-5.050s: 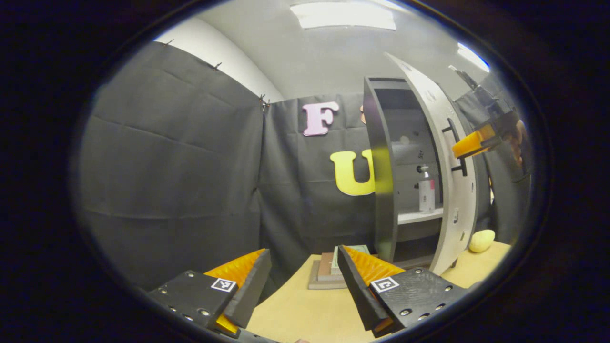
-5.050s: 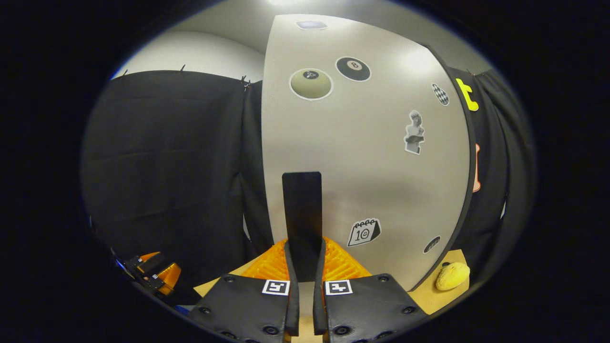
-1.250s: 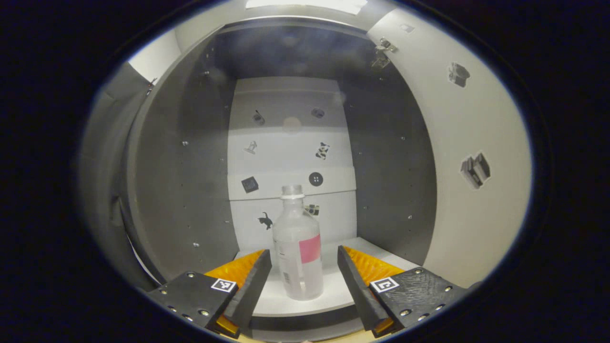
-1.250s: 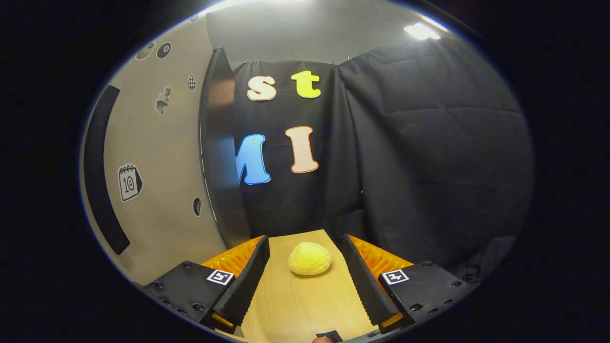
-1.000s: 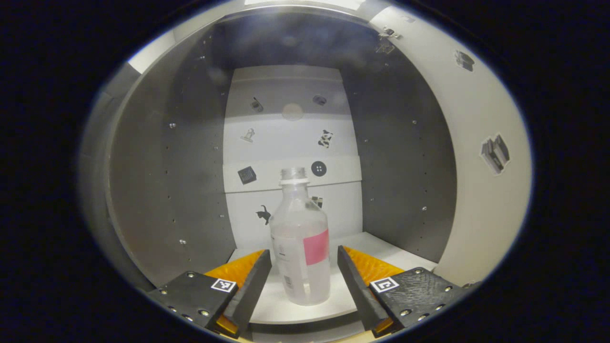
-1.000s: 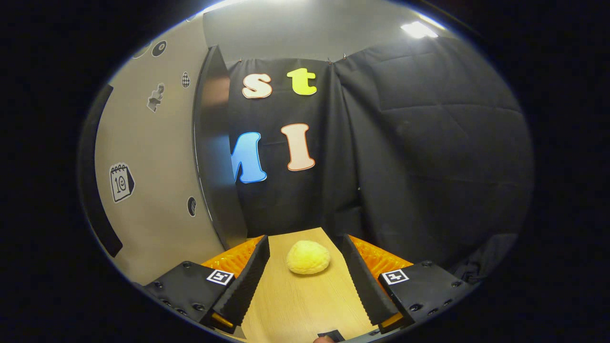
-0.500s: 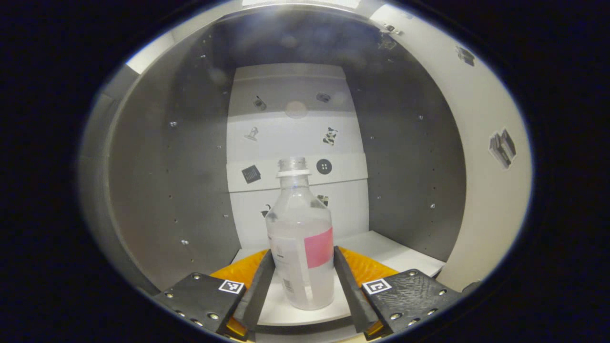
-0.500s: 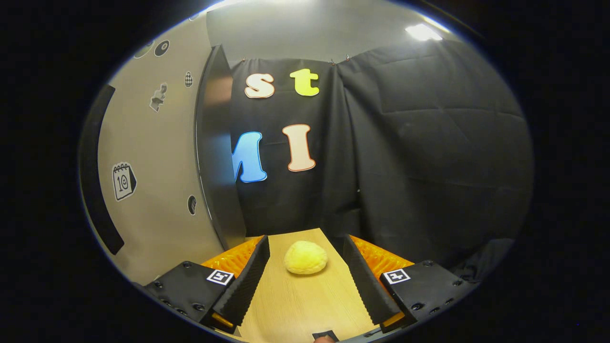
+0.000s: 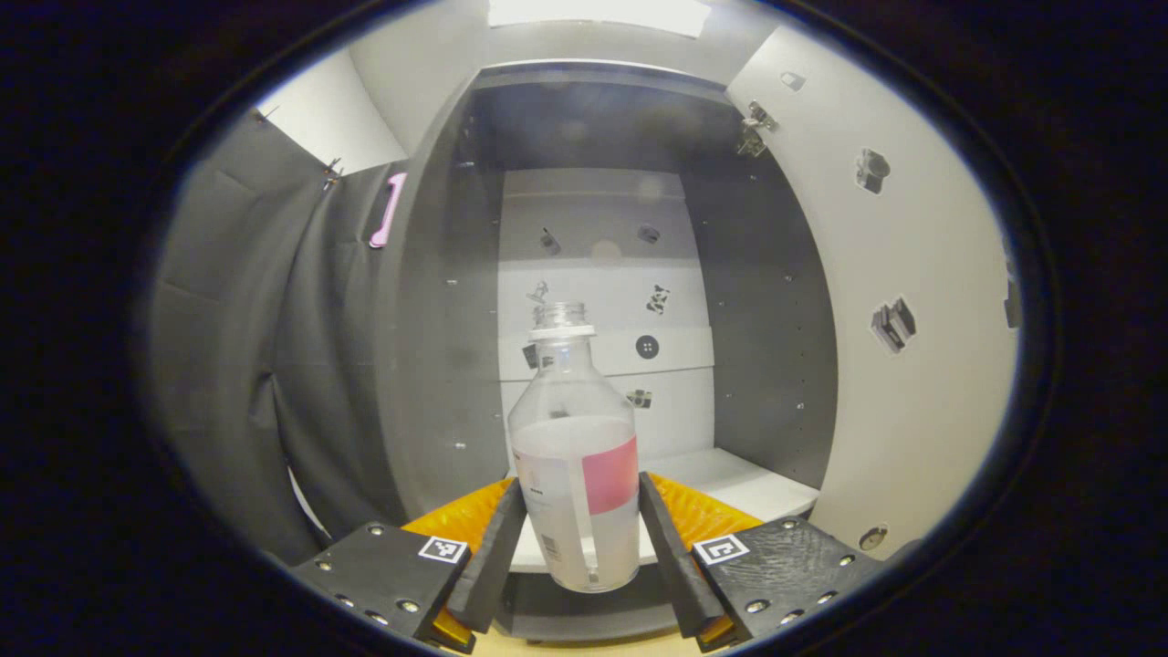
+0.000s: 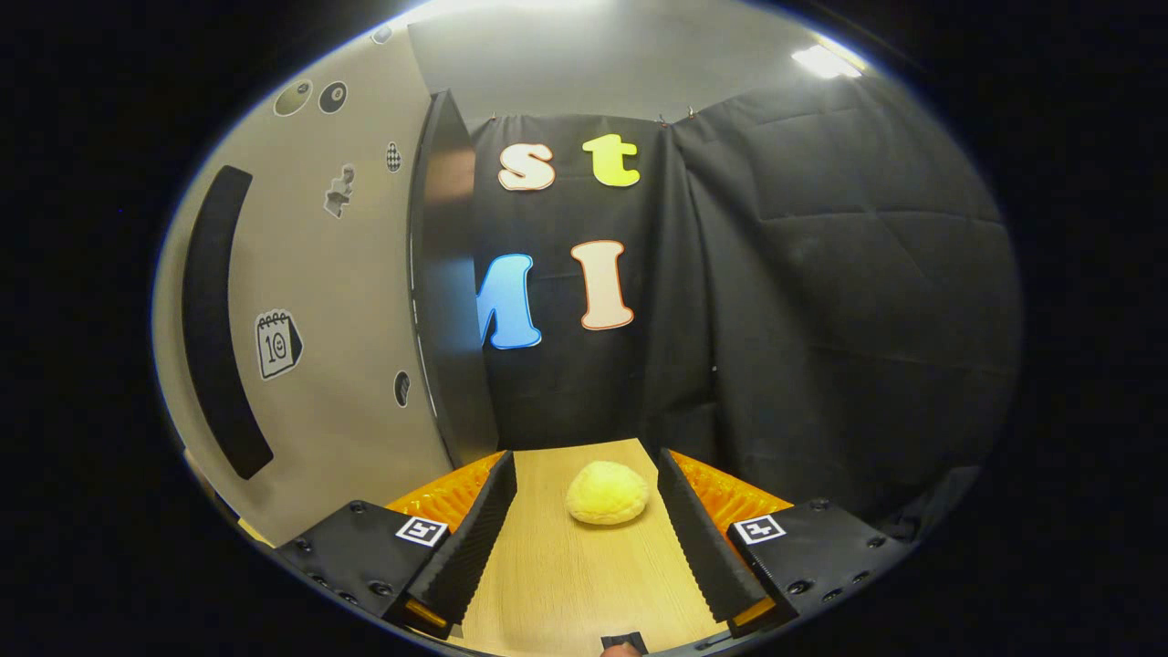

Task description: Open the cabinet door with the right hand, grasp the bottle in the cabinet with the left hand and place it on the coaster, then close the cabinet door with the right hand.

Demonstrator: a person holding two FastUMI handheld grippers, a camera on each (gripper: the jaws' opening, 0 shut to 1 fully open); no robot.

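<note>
Left gripper view: the left gripper (image 9: 580,534) is clamped on the bottle (image 9: 575,456), one finger pressing each side of the lower body below the shoulder, a hold that judged from here keeps the bottle upright for carrying. The bottle's base appears just clear of the white shelf (image 9: 730,479) at the cabinet (image 9: 438,347) mouth, so the withdrawal looks under way; the coaster placement is not yet done. The bottle carries a pink label patch and small print, too small to read; stickers on the back panel are pictorial. Right gripper view: the right gripper (image 10: 586,525) is spread wide and holds nothing, hovering over the wooden table (image 10: 557,584) with a yellow rounded object (image 10: 607,493) lying beyond its fingers. The cabinet door (image 10: 338,310) stands swung open at its left, dark handle (image 10: 214,319) within reach, presumably for the closing step. A calendar sticker on the door shows "10".
</note>
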